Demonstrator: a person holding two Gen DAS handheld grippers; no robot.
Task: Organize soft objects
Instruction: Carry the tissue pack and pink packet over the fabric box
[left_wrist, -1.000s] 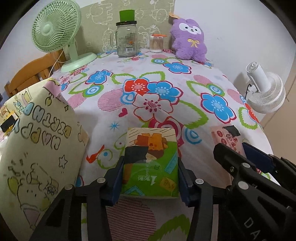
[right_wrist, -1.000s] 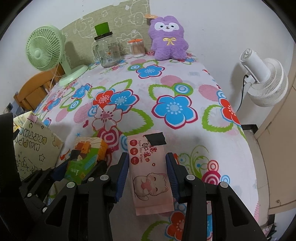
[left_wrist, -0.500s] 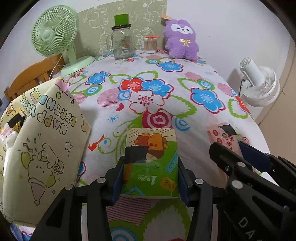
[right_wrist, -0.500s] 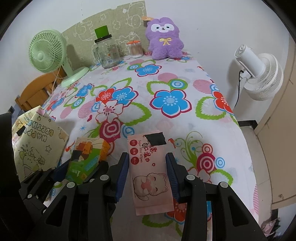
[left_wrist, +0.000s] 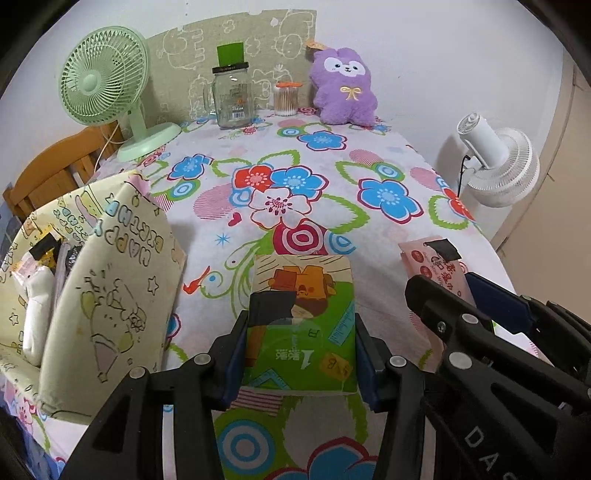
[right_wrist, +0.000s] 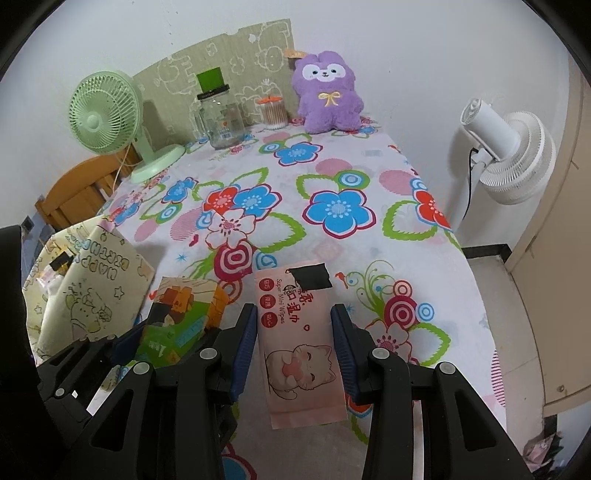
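green and orange, the tissue pack sits clamped between the blue pads of the left gripper, lifted clear of the flowered tablecloth. beside it the right gripper pinches a pink wet wipes pack by its long sides, jaws closed to a narrower gap than the left's.

the likely step is carrying both packs to the birthday-print fabric bag at the table's left edge, where other packets already stand. doing it well probably means going in one at a time, tissue pack first as it is nearer, and tipping each pack upright so it slips past the bag's floppy near wall.

the two grippers ride close together, so they could knock. the table centre is bare; the green fan, glass jar and purple plush stand well apart at the back.
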